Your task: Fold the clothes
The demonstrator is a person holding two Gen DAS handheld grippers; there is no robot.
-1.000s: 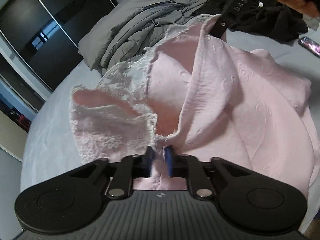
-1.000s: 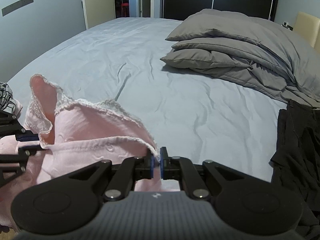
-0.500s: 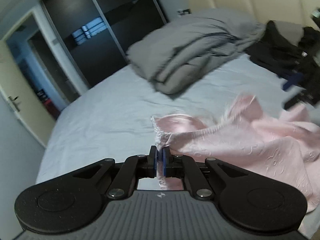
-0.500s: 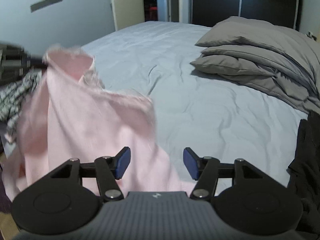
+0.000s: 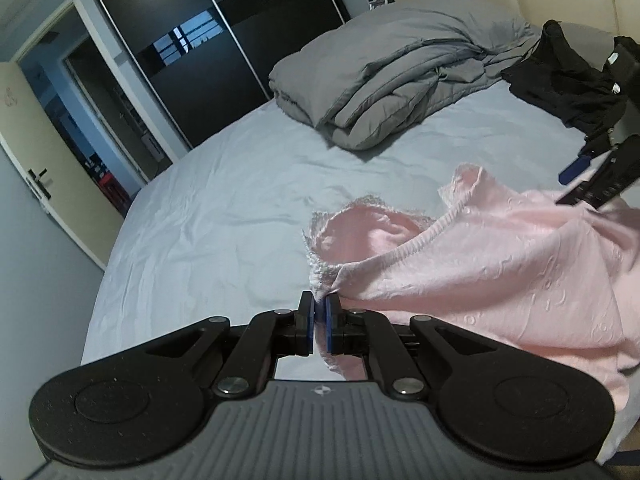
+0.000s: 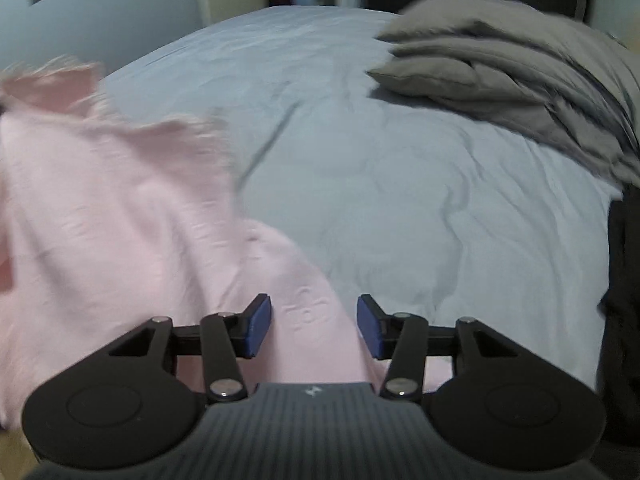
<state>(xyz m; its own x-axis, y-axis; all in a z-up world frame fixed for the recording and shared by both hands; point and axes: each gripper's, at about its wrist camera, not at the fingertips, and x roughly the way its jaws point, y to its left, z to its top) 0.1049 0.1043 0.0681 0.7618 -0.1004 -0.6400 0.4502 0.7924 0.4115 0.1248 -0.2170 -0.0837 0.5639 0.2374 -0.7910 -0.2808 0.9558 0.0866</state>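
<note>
Pink garment [image 5: 500,264] edge pinched in left fingers [image 5: 307,322], under closing, apart right fingers [image 6: 258,326]

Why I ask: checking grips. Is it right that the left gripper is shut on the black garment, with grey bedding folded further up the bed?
Not quite. The left wrist view shows the left gripper shut on the pink garment; the grey bedding part holds.

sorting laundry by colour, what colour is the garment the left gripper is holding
Pale pink garment with white lace trim, clearest in the left wrist view.
</note>
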